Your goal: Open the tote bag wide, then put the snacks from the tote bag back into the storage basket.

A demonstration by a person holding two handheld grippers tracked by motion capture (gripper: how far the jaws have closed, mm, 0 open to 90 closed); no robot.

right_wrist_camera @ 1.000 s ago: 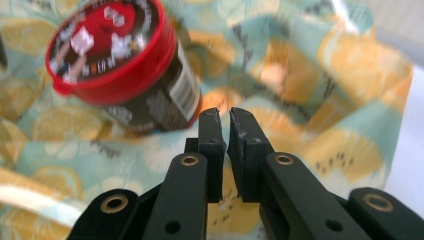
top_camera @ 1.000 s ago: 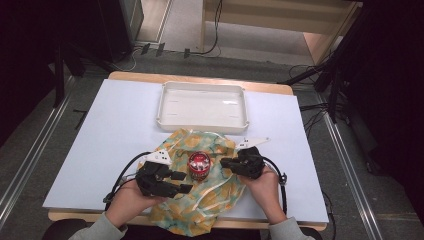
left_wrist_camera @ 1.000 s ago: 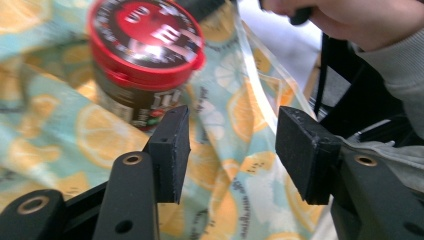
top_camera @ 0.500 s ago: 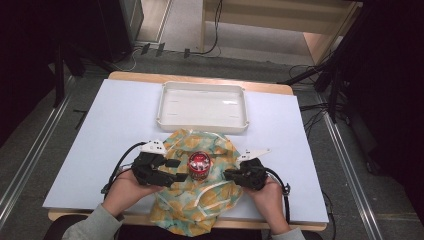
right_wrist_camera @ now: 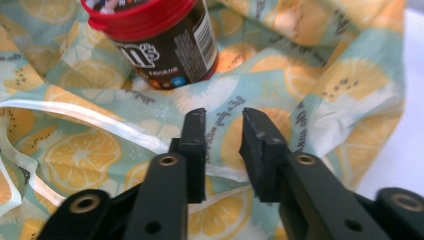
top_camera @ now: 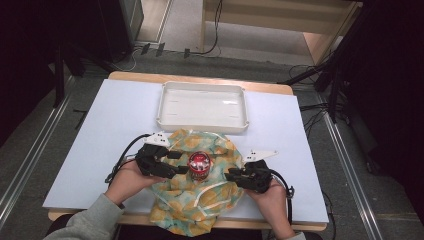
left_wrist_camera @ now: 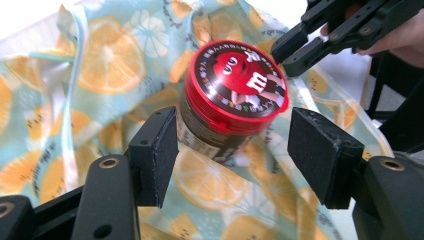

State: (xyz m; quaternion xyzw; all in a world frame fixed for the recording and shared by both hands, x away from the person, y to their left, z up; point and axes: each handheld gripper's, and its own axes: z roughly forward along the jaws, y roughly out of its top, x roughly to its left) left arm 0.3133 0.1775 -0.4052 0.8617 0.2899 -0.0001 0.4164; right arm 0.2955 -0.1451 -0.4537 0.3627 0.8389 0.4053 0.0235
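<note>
A brown jar with a red printed lid [top_camera: 200,163] stands tilted on a lemon-print cloth [top_camera: 210,200] near the table's front edge. My left gripper [top_camera: 181,165] reaches it from the left. Its jaws have just been opening, and in the left gripper view [left_wrist_camera: 232,145] they stand either side of the jar [left_wrist_camera: 232,95]; the right pad is clear of it and the left pad is close by its side. My right gripper [top_camera: 231,175] hovers low over the cloth [right_wrist_camera: 310,100] to the right of the jar [right_wrist_camera: 160,45]. Its jaws [right_wrist_camera: 222,125] have just been opening to a narrow gap with nothing between them.
An empty white tray [top_camera: 165,107] sits at the back middle of the white table [top_camera: 100,140]. A white drawstring [right_wrist_camera: 75,112] runs across the cloth. The cloth's front edge hangs over the table edge between the person's forearms.
The right gripper has drawn back toward the person and its jaws have parted. The left gripper has shifted slightly away from the person, and its jaws stand wider around the jar.
</note>
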